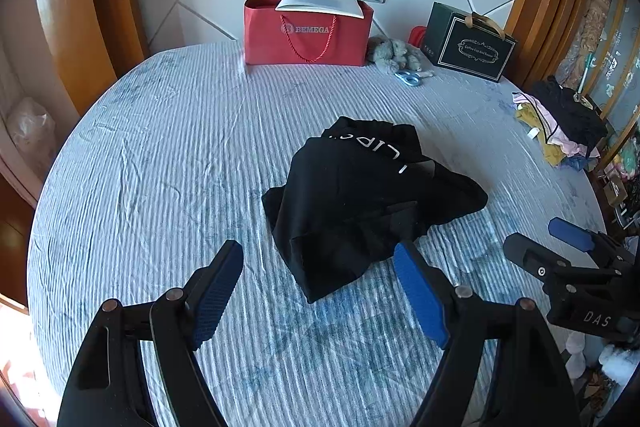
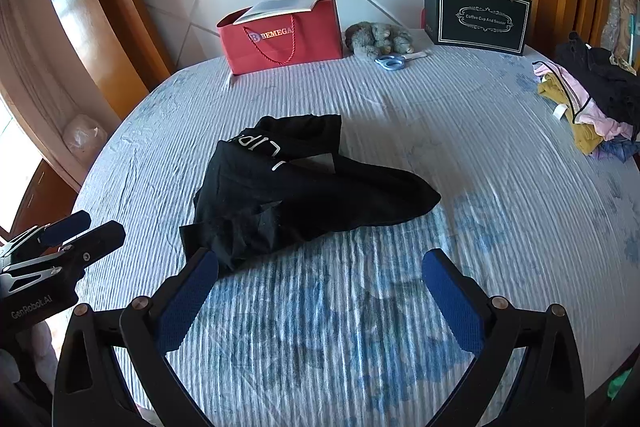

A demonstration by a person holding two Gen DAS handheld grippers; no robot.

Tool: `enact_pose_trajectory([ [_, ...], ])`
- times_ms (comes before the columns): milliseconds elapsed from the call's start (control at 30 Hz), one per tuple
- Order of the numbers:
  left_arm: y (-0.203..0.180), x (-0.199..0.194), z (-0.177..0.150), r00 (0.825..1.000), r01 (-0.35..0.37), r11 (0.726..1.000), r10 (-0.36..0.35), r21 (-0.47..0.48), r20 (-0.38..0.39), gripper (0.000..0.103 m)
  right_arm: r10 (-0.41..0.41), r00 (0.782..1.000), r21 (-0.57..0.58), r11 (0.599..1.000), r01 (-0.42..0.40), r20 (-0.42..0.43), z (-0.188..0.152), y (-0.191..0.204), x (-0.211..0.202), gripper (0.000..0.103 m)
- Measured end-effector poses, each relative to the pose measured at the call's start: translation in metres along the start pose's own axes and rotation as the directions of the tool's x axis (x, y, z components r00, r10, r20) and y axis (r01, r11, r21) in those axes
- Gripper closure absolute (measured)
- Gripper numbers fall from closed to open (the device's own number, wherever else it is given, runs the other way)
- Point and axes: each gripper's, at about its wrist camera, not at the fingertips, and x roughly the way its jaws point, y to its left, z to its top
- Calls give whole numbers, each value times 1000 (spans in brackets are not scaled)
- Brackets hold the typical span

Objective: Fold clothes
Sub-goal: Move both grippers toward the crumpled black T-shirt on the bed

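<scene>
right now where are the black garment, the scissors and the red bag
black garment (image 2: 296, 195), right wrist view, middle of the crumpled cloth
scissors (image 2: 391, 62), right wrist view, blue handle loops
red bag (image 1: 308, 41), left wrist view, front face under the lettering
</scene>
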Motion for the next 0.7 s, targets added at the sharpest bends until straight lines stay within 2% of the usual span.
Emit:
enact_pose_trajectory([
  [433,5,20,0,999,6,1000,-6,-3,-52,25,-8,999,-6,1000,8,-34,-1,-2,13,0],
  [700,7,53,1,995,-2,1000,2,3,-102,25,-22,999,-18,1000,21,-48,9,-6,30,0],
])
